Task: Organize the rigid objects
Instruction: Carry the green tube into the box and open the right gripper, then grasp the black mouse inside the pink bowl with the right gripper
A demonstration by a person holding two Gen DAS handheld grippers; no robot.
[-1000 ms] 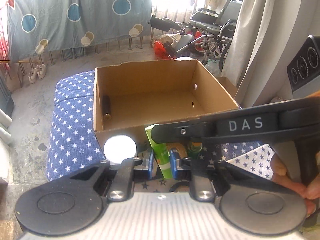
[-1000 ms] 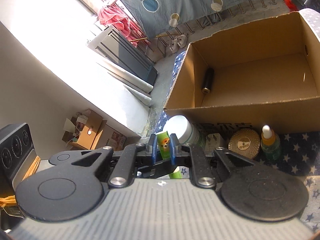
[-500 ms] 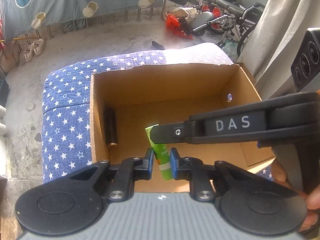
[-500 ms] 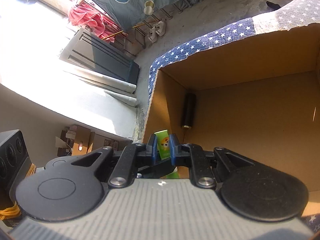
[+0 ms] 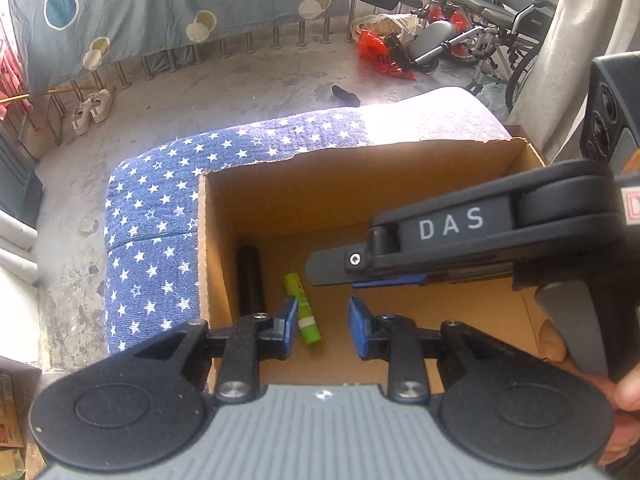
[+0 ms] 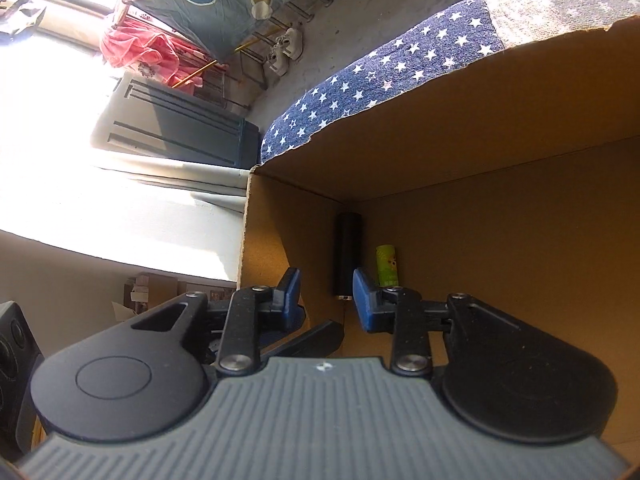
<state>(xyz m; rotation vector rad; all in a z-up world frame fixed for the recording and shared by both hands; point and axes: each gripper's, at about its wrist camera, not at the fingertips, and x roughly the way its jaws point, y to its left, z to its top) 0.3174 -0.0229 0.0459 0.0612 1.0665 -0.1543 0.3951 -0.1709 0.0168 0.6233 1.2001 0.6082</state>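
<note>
An open cardboard box (image 5: 400, 168) stands on a blue star-patterned cover (image 5: 152, 248). On the box floor at the left wall lie a black cylinder (image 5: 250, 276) and, right beside it, a green tube (image 5: 302, 308). My left gripper (image 5: 323, 328) hangs over the box's near edge, its jaws opening with nothing between them. My right gripper (image 5: 352, 278) reaches in from the right, above the floor. In the right wrist view the right gripper (image 6: 326, 298) has its jaws opening and empty, with the cylinder (image 6: 348, 256) and tube (image 6: 386, 266) lying past them.
A wheelchair (image 5: 480, 12) and a red bag (image 5: 380, 52) stand on the concrete floor beyond the box. White shoes (image 5: 90, 110) sit under a hanging patterned sheet (image 5: 160, 8). A hand (image 5: 624, 400) holds the right gripper's handle. A dark cabinet (image 6: 172, 128) stands at left.
Both grippers carried the green tube from in front of the box to over it, then let go. The tube now lies on the box floor beside the black cylinder.
</note>
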